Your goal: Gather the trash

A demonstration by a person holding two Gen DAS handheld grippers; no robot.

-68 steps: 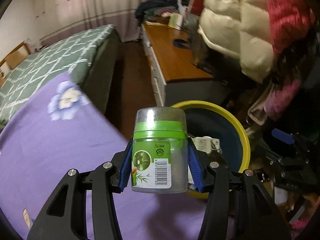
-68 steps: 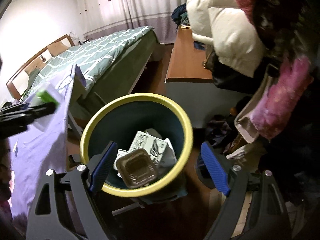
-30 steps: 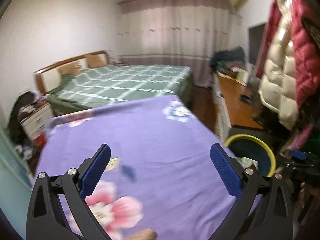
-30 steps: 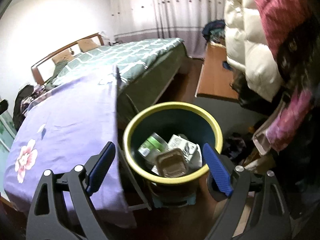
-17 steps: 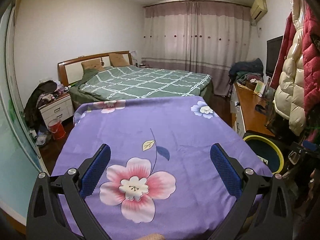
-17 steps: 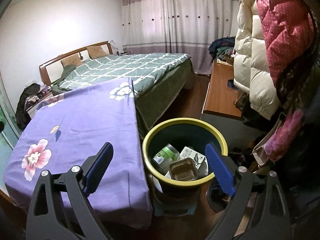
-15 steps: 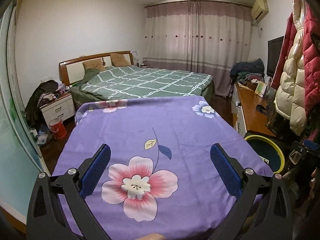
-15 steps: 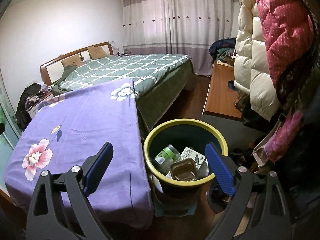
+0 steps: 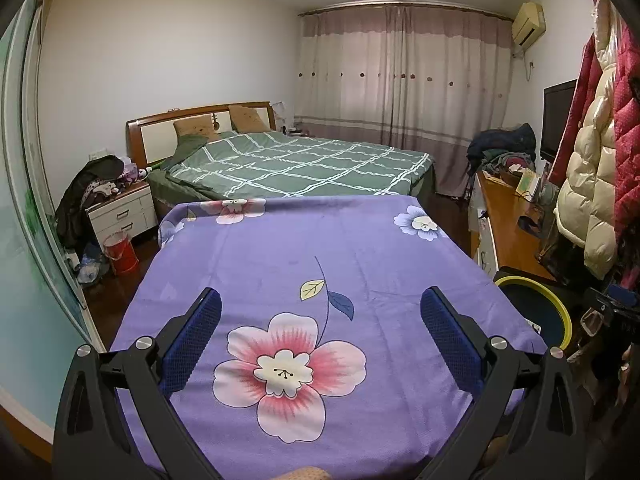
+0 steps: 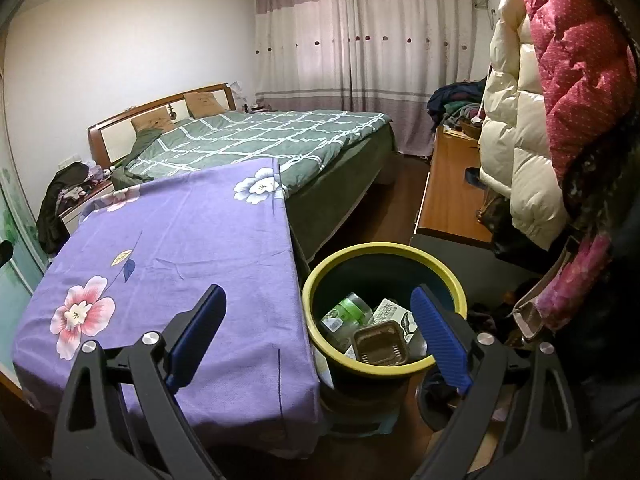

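A dark bin with a yellow rim (image 10: 384,250) stands on the floor just right of the purple flowered table (image 10: 180,240). Inside lie a clear jar with a green lid (image 10: 346,314), a brown plastic tray (image 10: 378,346) and a white carton (image 10: 394,312). My right gripper (image 10: 318,336) hovers open above the bin's near left edge, holding nothing. My left gripper (image 9: 320,336) hangs open and empty over the purple table (image 9: 320,248). From there only the bin's (image 9: 554,308) yellow rim peeks past the table's right edge.
A green checked bed (image 9: 304,164) lies beyond the table. A wooden low cabinet (image 10: 450,196) runs along the right wall under hanging puffy coats (image 10: 560,100). A white nightstand (image 9: 120,212) and a red bucket (image 9: 120,254) stand at the far left.
The left gripper let go of the green-lidded jar, which now lies in the bin, then drew back over the table. Both views have pulled back and upward; the last half second shows almost no motion.
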